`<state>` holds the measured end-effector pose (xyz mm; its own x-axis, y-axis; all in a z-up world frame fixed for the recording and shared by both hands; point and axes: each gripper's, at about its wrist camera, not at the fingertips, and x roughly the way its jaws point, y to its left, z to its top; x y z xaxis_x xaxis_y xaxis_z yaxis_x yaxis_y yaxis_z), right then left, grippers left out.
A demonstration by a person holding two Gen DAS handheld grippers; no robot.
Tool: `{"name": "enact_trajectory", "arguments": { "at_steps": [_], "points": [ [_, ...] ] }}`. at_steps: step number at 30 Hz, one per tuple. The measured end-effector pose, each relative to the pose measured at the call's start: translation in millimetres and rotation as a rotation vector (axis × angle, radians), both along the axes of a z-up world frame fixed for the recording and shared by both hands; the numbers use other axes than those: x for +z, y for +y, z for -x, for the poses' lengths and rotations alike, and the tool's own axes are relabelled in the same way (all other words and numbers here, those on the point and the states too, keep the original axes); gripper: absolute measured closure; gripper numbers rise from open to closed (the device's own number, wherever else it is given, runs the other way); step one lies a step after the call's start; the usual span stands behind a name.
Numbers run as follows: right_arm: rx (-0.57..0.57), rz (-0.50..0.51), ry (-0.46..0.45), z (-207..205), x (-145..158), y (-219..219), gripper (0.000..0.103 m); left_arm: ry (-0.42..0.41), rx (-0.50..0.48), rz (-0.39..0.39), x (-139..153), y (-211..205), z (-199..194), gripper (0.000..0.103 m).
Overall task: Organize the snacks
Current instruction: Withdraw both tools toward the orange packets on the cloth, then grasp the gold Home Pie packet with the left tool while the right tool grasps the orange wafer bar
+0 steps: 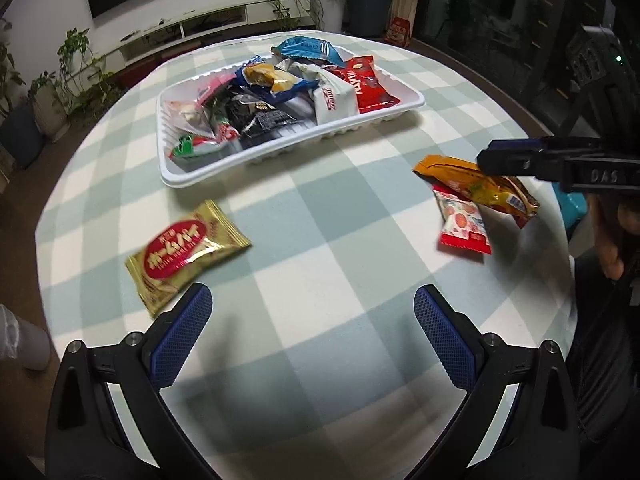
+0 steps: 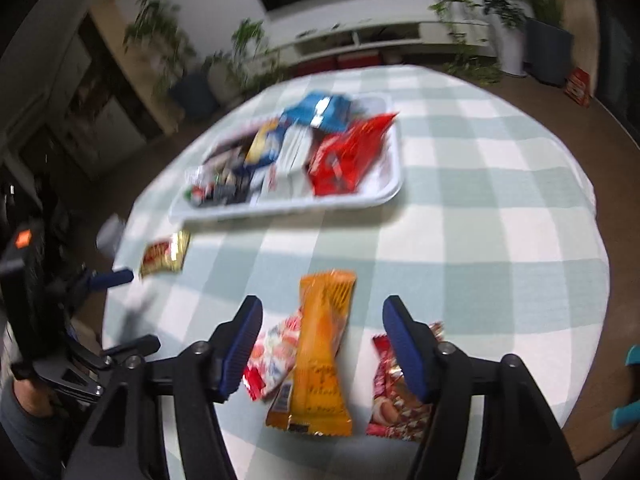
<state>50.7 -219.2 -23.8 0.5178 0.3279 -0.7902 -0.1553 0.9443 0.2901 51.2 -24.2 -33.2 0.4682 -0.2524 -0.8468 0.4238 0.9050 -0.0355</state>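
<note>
The right hand-held gripper is hovering spread around the orange packet on the surface; the left hand-held gripper, spread and empty, is nearing the gold packet. Next: pinching, lifting to the tray.

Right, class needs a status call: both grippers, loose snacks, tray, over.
Left gripper open over bare cloth, gold packet beside it. Right gripper open, jaws astride orange packet, not pressing. White tray already full. Nothing in the way.
</note>
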Motion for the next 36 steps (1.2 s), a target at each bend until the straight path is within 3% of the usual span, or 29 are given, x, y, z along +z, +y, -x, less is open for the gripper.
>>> {"name": "enact_trajectory", "arguments": {
  "at_steps": [7, 15, 19, 26, 29, 36],
  "points": [
    [-0.002, 0.041, 0.096, -5.7, -22.8, 2.2, 0.047, -0.010, 0.045, 0.066, -5.4, 7.4, 5.6, 0.001],
    [0.029, 0.055, 0.135, -7.6, -31.7, 11.1, 0.075, -0.031, 0.072, 0.061, 8.3, 34.7, -4.6, 0.001],
    [0.031, 0.050, 0.138, -7.7, -31.5, 11.2, 0.078, -0.043, 0.030, -0.027, 18.5, 47.5, -17.7, 0.001],
    [0.023, 0.004, 0.103, -7.9, -22.0, 9.1, 0.081, -0.045, 0.006, -0.076, 35.1, 76.2, -42.1, 0.001],
    [0.023, -0.021, 0.081, -7.5, -16.8, 8.5, 0.081, -0.022, -0.053, -0.159, 28.9, 72.8, -53.2, 0.001],
    [0.034, -0.040, 0.081, -9.8, -15.1, 10.0, 0.081, 0.020, -0.247, -0.243, 10.7, 50.2, -71.0, 0.001]
  ]
}}
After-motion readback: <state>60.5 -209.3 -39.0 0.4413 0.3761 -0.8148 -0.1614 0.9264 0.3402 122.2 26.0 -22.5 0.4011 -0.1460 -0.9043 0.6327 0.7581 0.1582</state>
